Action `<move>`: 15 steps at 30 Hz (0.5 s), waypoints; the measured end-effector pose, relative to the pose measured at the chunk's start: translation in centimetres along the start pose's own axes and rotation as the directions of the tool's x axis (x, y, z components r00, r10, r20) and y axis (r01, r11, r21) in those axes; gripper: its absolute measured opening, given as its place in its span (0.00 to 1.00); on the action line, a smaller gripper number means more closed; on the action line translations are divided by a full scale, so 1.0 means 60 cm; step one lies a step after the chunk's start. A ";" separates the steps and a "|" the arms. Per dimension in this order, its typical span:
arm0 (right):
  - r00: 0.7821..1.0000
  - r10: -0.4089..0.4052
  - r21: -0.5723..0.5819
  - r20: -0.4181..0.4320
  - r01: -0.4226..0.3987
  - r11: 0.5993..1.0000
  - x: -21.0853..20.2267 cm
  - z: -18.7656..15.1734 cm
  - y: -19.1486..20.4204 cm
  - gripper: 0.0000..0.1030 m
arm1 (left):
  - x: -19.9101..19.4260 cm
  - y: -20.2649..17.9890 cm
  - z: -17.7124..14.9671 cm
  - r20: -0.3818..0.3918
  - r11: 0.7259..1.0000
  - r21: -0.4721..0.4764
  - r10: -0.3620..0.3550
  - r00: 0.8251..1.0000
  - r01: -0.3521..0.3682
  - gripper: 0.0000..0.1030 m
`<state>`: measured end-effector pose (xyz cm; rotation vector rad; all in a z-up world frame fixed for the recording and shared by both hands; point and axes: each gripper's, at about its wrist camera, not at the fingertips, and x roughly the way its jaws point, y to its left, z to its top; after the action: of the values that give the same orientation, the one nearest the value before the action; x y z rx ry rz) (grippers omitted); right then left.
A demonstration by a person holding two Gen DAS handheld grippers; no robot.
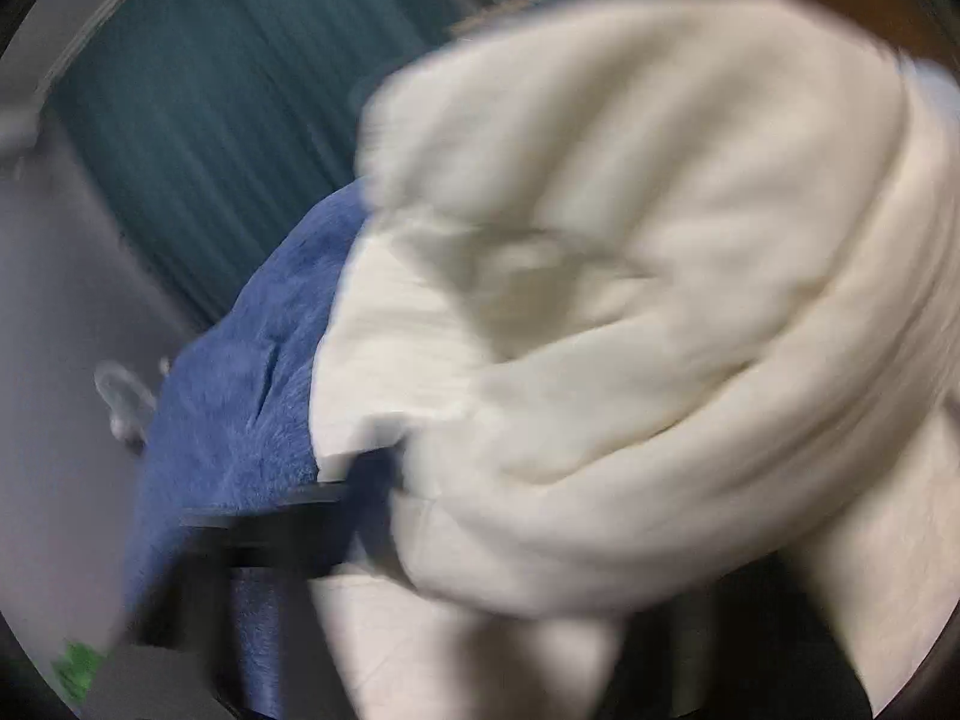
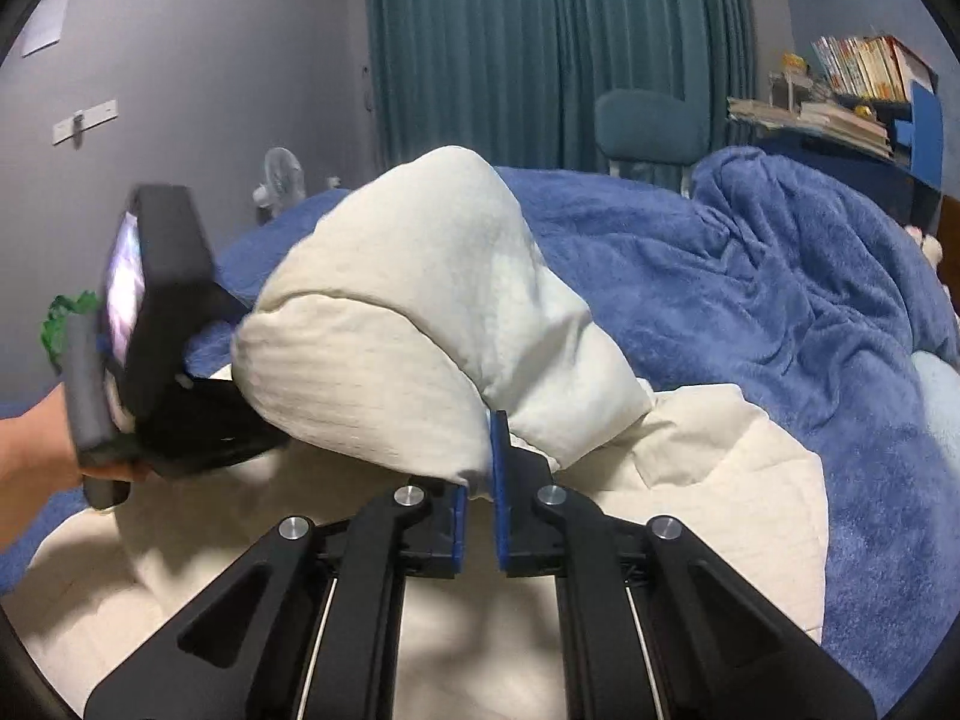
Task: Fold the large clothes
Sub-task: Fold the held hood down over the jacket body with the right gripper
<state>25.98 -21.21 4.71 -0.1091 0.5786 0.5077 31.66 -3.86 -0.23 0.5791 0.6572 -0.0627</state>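
A large cream quilted garment [image 2: 390, 324] lies on a bed, its upper part lifted into a rounded fold. My right gripper [image 2: 480, 450] is shut on the fold's lower edge, blue pads pinching the cloth. My left gripper [image 2: 252, 408] comes in from the left, held by a hand, its fingers buried in the fold's left end. In the blurred left wrist view the cream garment [image 1: 630, 270] fills the frame and drapes over my left gripper [image 1: 390, 480], whose fingertips are hidden in the cloth.
A blue fleece blanket [image 2: 750, 300] covers the bed behind and to the right, and shows in the left wrist view [image 1: 240, 390]. Teal curtains [image 2: 540, 48], a teal chair [image 2: 651, 120], a bookshelf [image 2: 852, 96] and a small fan [image 2: 282, 174] stand beyond the bed.
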 end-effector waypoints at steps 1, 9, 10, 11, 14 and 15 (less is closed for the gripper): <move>1.000 -0.005 -0.004 0.004 0.005 1.000 -0.006 0.001 0.001 0.07 | -0.007 -0.007 -0.001 0.004 1.000 0.011 -0.004 1.000 0.004 0.13; 0.994 0.099 0.018 0.035 -0.100 0.995 -0.077 0.021 0.001 0.07 | -0.172 0.056 -0.025 0.175 0.921 -0.292 -0.215 0.961 0.259 0.10; 0.994 0.111 0.002 0.015 -0.111 0.994 -0.070 0.017 0.011 0.07 | -0.181 0.061 -0.040 0.177 0.914 -0.316 -0.207 0.962 0.255 0.10; 0.993 0.114 -0.023 -0.006 -0.114 0.993 -0.059 0.013 0.028 0.07 | -0.179 0.068 -0.062 0.166 0.896 -0.355 -0.221 0.961 0.267 0.10; 0.991 0.110 -0.073 -0.074 -0.115 0.991 -0.011 -0.005 0.071 0.10 | -0.120 0.084 -0.122 0.061 0.850 -0.456 -0.267 0.962 0.265 0.10; 0.988 0.116 -0.073 -0.105 -0.124 0.990 0.016 -0.014 0.086 0.13 | -0.098 0.090 -0.138 0.031 0.836 -0.485 -0.276 0.961 0.256 0.10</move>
<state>23.71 -16.49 3.69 -0.1774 0.6662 0.6450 23.62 4.31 0.61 -0.0037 0.7574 -0.1428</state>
